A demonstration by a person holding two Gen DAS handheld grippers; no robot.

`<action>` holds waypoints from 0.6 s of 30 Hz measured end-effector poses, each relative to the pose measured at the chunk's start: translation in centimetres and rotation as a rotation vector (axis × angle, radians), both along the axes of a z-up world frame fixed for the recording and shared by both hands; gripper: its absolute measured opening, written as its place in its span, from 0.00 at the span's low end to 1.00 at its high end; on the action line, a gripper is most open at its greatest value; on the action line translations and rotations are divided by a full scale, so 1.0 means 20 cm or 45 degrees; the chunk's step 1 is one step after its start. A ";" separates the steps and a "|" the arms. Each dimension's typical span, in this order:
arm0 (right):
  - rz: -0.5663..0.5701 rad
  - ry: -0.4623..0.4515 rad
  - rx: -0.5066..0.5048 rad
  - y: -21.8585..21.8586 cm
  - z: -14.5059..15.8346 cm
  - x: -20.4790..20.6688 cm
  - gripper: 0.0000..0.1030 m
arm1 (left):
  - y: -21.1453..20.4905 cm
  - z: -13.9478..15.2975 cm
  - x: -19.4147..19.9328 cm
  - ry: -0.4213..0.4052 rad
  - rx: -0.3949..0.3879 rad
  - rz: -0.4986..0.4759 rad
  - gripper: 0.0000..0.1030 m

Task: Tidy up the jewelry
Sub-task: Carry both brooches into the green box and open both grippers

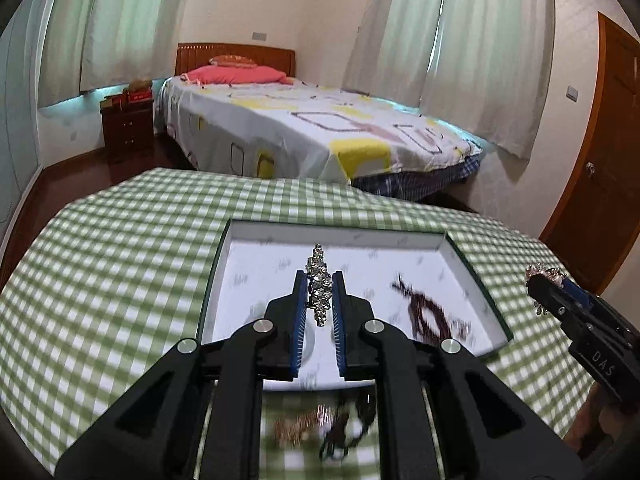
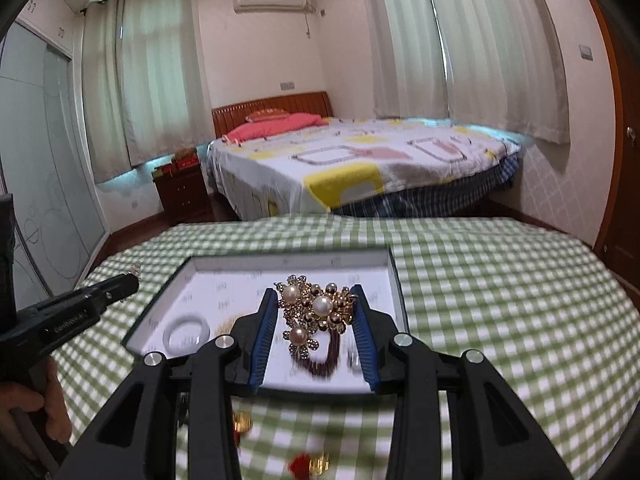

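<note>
Rhinestone brooch: elongated, faceted, pinched in left hand-held gripper.
Pearl brooch: gold floral cluster, clamped by right hand-held gripper.
Box: white card, at 12 o'clock.

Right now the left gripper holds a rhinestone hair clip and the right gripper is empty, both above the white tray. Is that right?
Not quite. The right gripper is not empty: in the right wrist view it clamps a gold brooch with pearls. The left gripper does hold the rhinestone hair clip above the white tray.
</note>
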State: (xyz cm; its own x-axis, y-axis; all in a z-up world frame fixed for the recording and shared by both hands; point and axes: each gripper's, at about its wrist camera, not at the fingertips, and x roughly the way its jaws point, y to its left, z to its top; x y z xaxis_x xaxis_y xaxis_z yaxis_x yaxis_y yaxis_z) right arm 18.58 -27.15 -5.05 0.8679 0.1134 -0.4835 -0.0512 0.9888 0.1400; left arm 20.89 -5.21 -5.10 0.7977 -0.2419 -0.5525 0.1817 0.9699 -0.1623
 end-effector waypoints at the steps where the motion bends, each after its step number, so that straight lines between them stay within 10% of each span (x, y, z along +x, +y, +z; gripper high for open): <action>1: 0.001 -0.009 -0.008 0.00 0.01 0.04 0.36 | -0.01 0.01 0.04 -0.003 0.003 -0.001 0.12; 18: -0.014 0.314 0.060 -0.14 -0.37 0.55 0.36 | -0.03 -0.38 0.62 0.310 0.091 0.032 0.12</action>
State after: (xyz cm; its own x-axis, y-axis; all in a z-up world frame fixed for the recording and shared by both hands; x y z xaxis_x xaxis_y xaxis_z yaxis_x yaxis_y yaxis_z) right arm 29.59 -30.01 -12.46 0.7257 0.1322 -0.6752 0.0008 0.9812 0.1930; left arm 33.33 -5.77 -12.73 0.6442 -0.1767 -0.7441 0.1211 0.9842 -0.1289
